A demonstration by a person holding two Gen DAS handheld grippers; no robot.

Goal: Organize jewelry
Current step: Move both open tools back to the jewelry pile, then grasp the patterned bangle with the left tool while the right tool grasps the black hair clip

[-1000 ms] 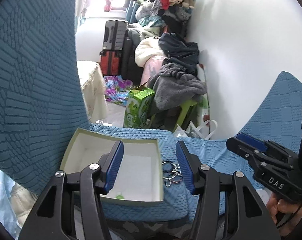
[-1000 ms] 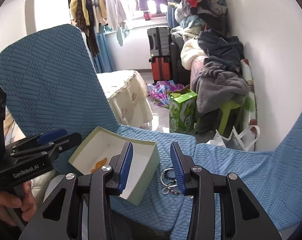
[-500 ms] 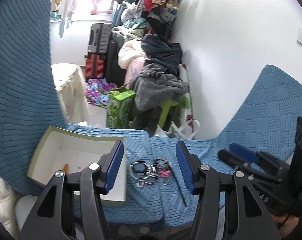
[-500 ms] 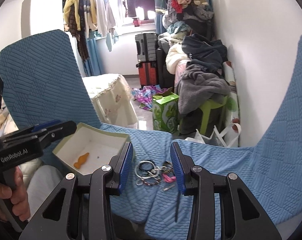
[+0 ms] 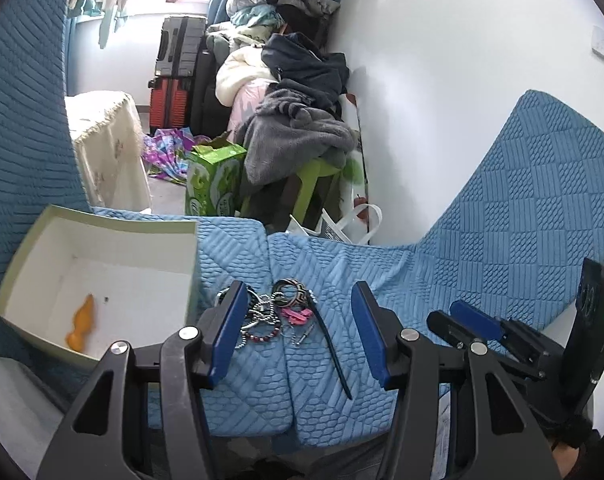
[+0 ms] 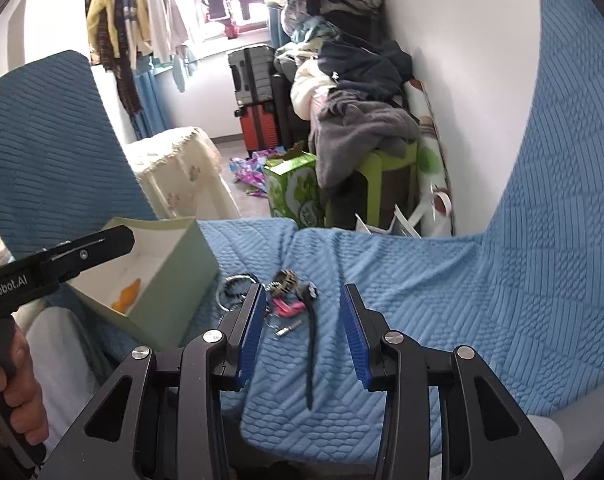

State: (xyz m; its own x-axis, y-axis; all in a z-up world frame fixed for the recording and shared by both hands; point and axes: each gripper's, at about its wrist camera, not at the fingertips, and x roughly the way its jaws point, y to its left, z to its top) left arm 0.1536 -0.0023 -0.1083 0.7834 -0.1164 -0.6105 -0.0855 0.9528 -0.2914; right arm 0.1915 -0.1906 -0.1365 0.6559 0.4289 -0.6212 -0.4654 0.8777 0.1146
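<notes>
A small heap of jewelry (image 5: 269, 314) lies on the blue quilted cover: bead bracelets, metal rings, a patterned bangle (image 5: 289, 292), a pink clip (image 5: 297, 315) and a long black strap (image 5: 332, 348). The same heap (image 6: 283, 294) shows in the right wrist view. To its left stands an open pale green box (image 5: 113, 225) with an orange piece (image 5: 81, 322) inside. My left gripper (image 5: 297, 338) hovers open just short of the heap, nothing between its fingers. My right gripper (image 6: 304, 334) is open too, its fingers either side of the strap (image 6: 312, 344) but above it.
The blue cover (image 6: 482, 300) rises steeply on the left and right. The other gripper (image 5: 478, 326) sits close on the right, and the left one (image 6: 61, 260), held by a hand (image 6: 17, 392), hangs over the box (image 6: 169, 292). Beyond the front edge are a green carton (image 5: 213, 184), piled clothes and suitcases.
Both grippers have come down and forward toward the jewelry heap. In the left view the box has slid off to the left and the heap now lies between the fingers' line.
</notes>
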